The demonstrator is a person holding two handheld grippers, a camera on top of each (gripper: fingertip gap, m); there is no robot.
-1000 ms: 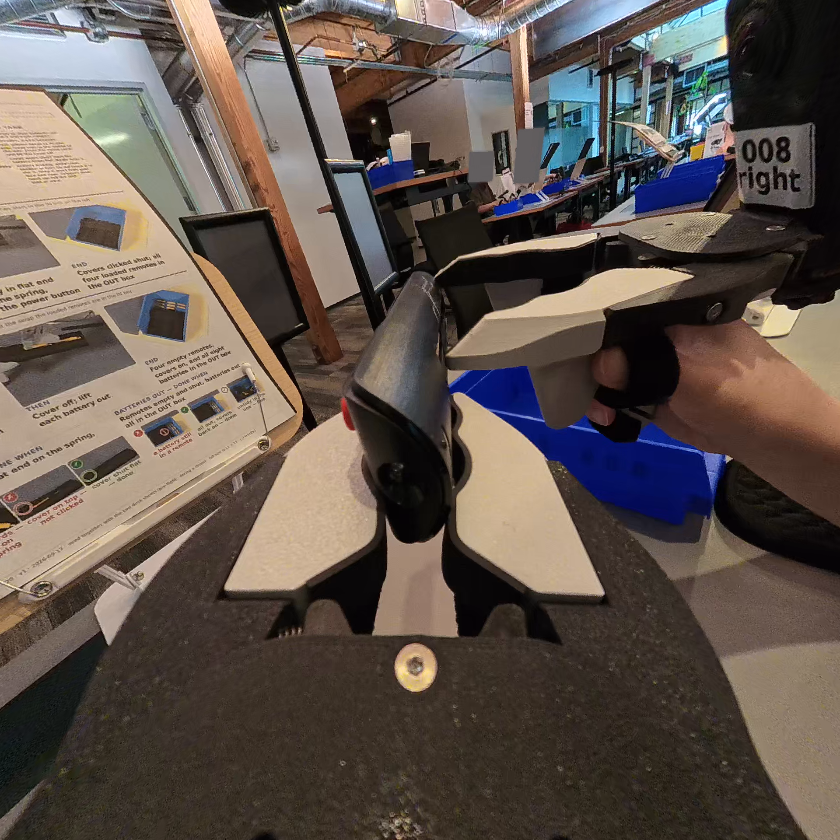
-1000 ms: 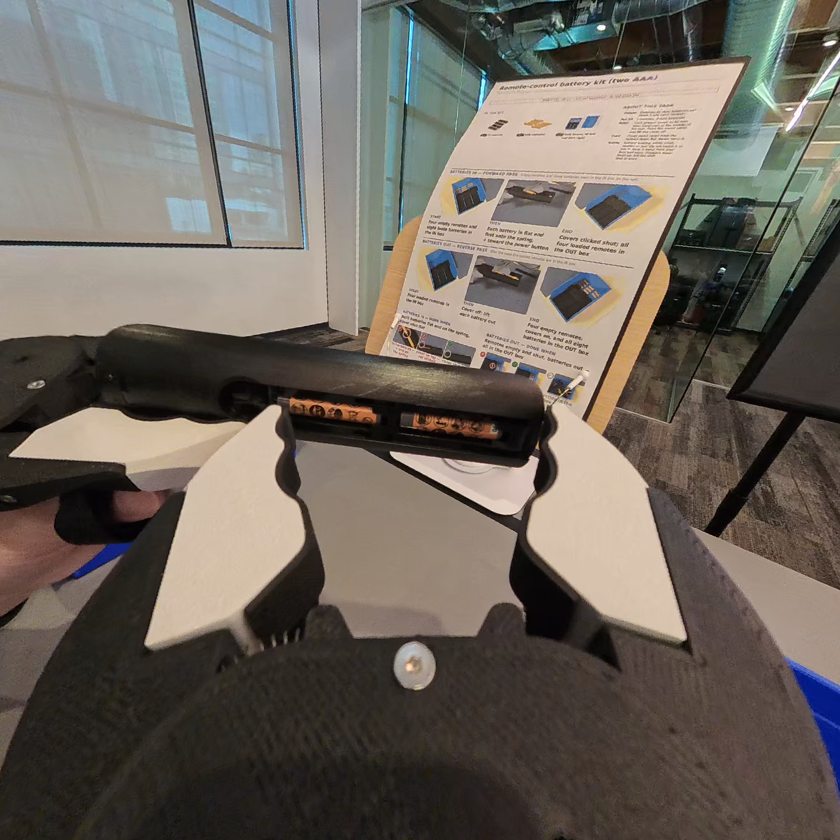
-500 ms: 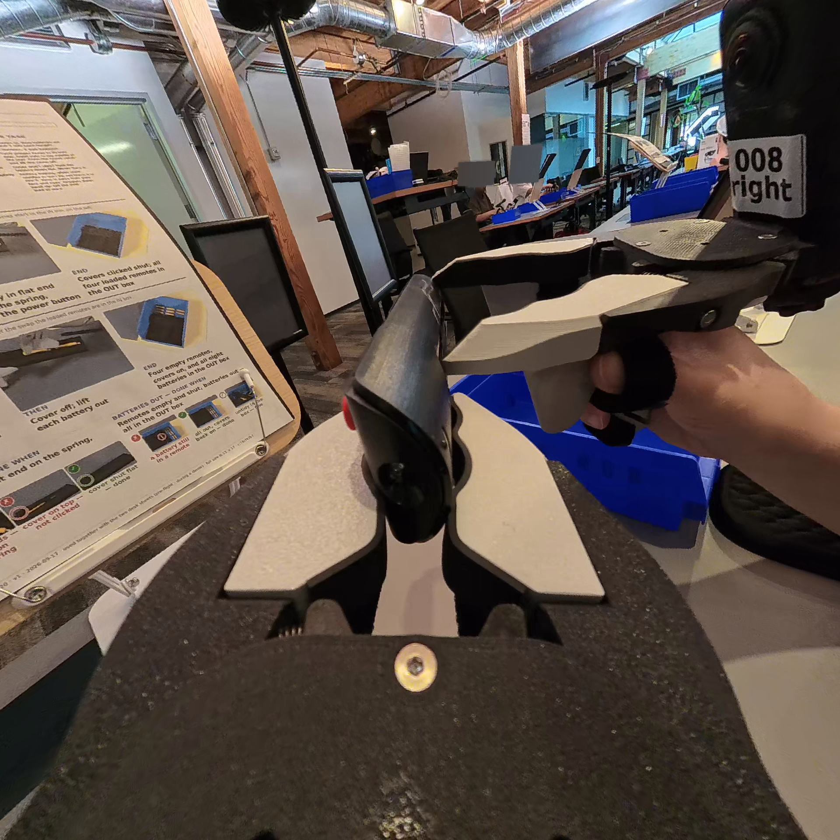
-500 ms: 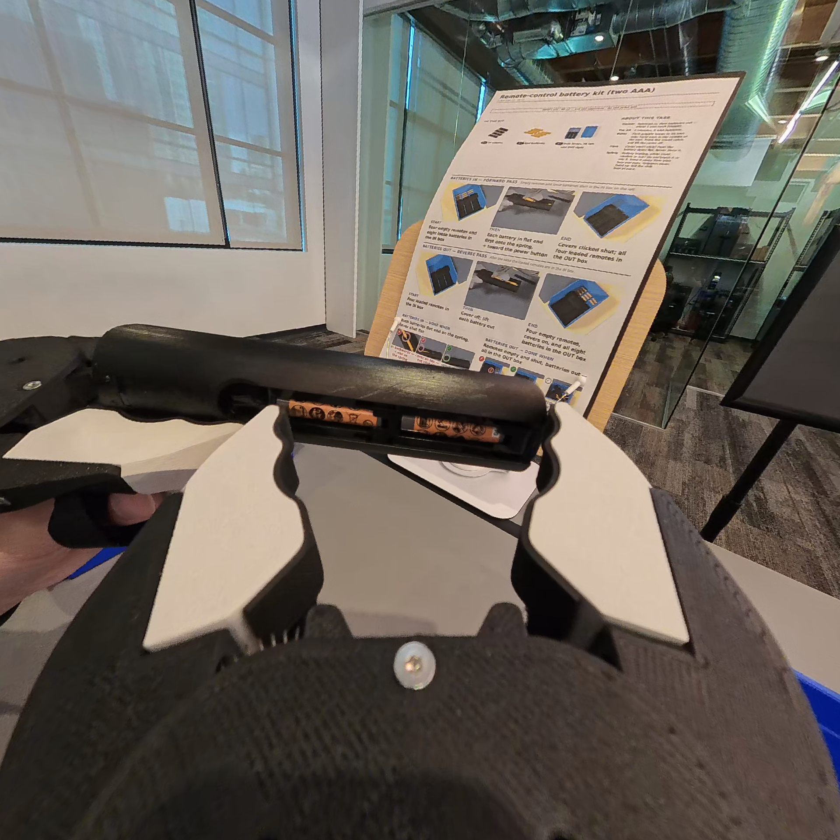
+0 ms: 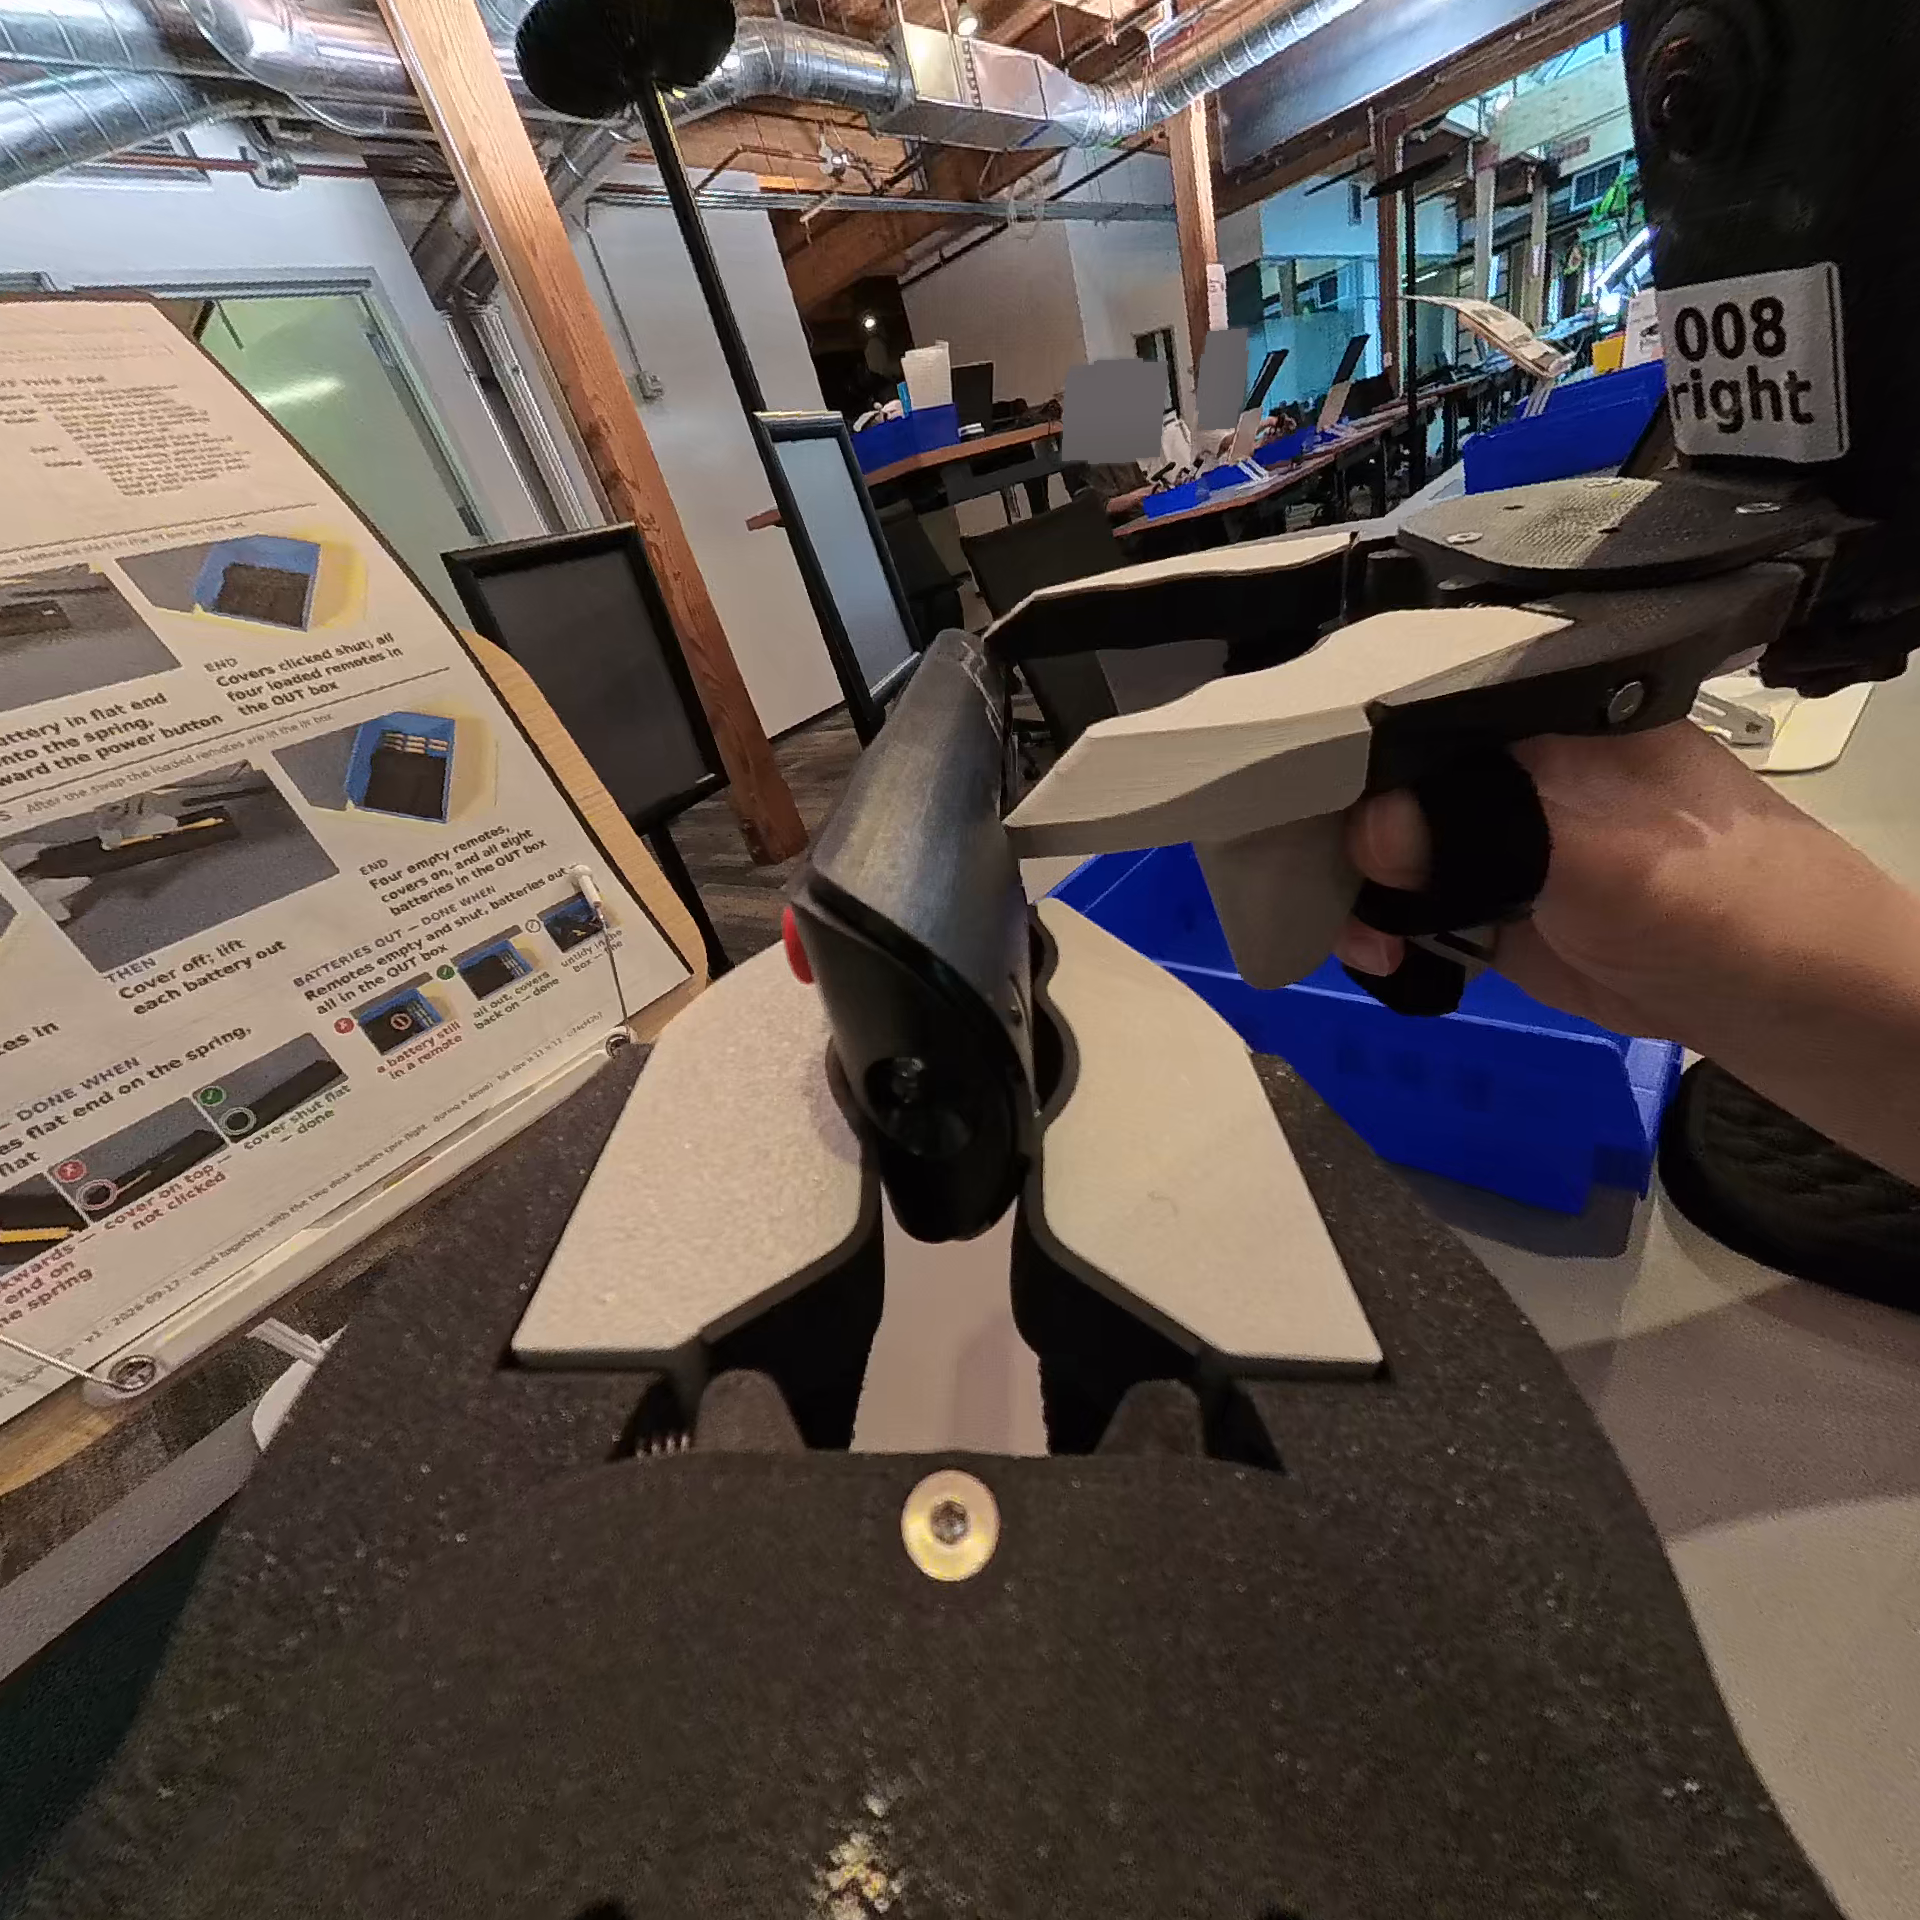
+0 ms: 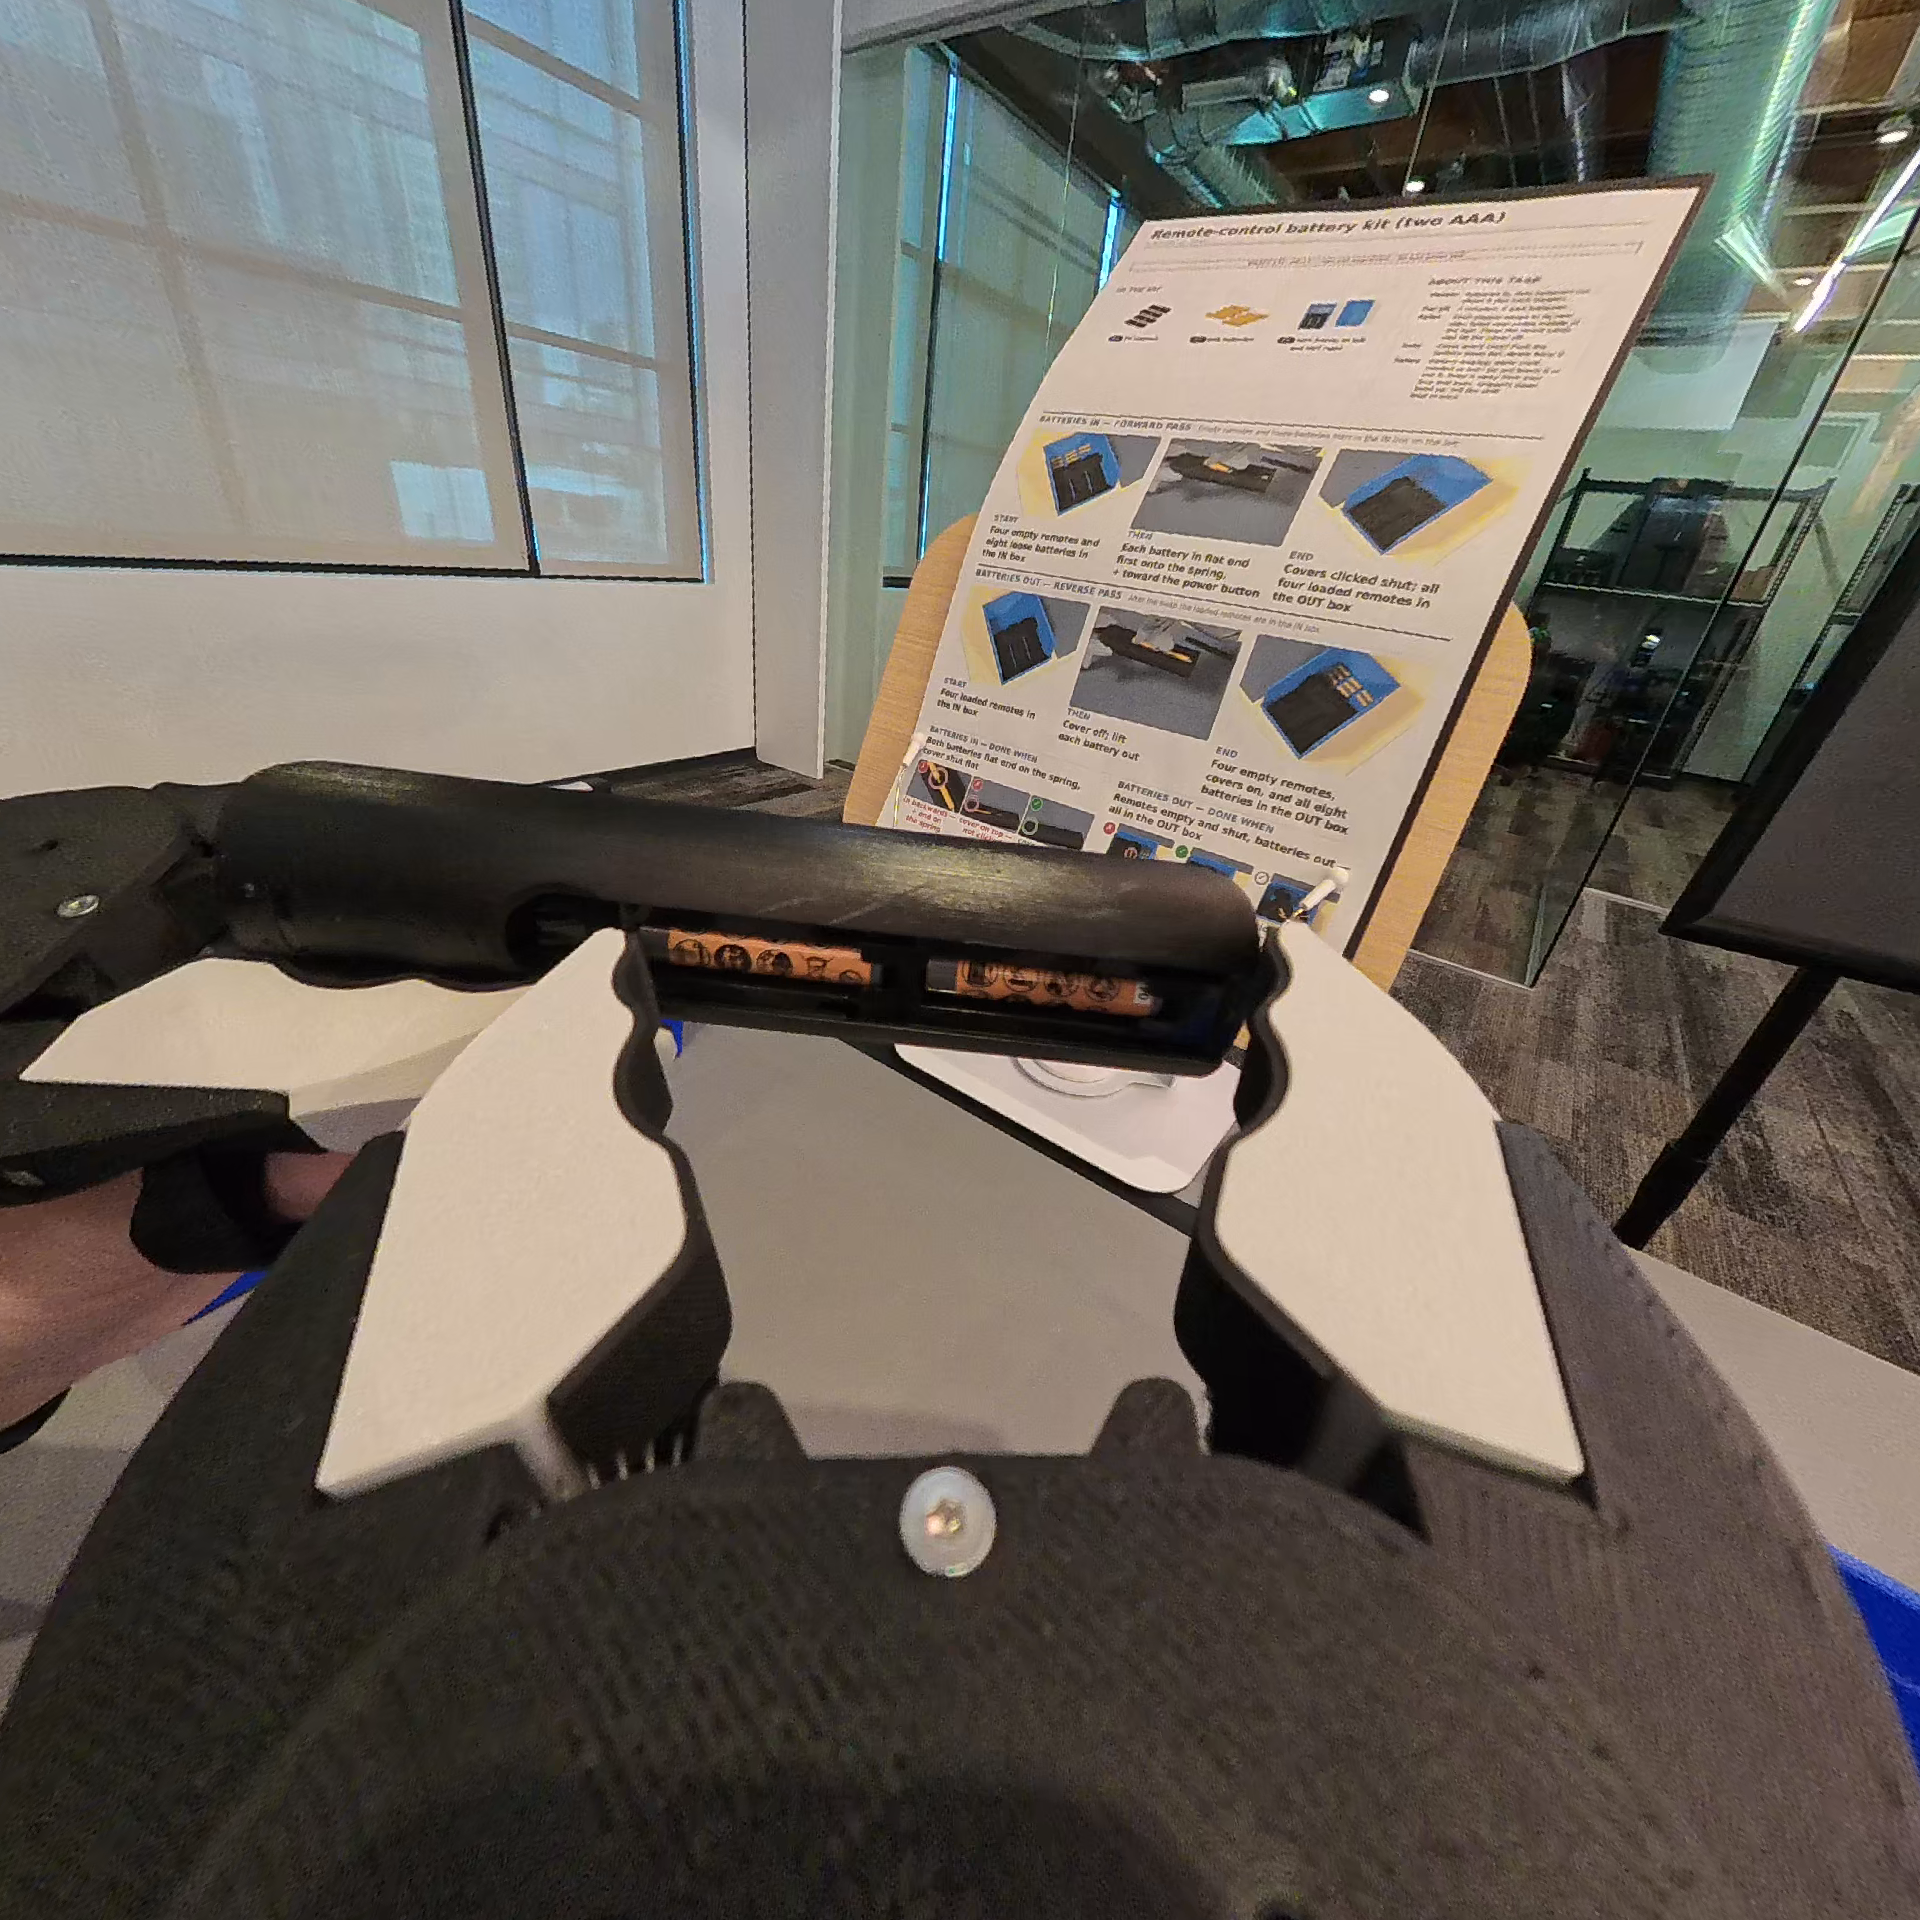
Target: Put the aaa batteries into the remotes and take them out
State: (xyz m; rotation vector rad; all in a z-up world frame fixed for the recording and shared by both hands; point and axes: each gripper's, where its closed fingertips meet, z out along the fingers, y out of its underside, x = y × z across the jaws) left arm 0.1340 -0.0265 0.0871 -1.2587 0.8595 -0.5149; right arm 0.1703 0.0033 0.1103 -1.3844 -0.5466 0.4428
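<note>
My left gripper [image 5: 940, 1039] is pinched tight on the button end of the black remote [image 5: 925, 935], lifted clear of the grey table [image 5: 1766, 1558], red button [image 5: 798, 951] on its left side. Across in the right wrist view, the remote [image 6: 727, 883] runs sideways with its battery bay open toward me, and I can see two orange batteries [image 6: 764, 958] lying end to end inside. My right gripper [image 6: 951, 997] is spread wide, one finger [image 6: 540, 1195] at the inner end of the bay, the other at the remote's far tip; whether they press on it I cannot tell. From the left camera, that right gripper [image 5: 1013, 717] reaches in from the side with a hand [image 5: 1621, 894] on its grip, fingertips bracketing the remote's far end. A blue bin [image 5: 1403, 1039] sits on the table below. The instruction board [image 6: 1278, 582] stands on a wooden stand behind.
</note>
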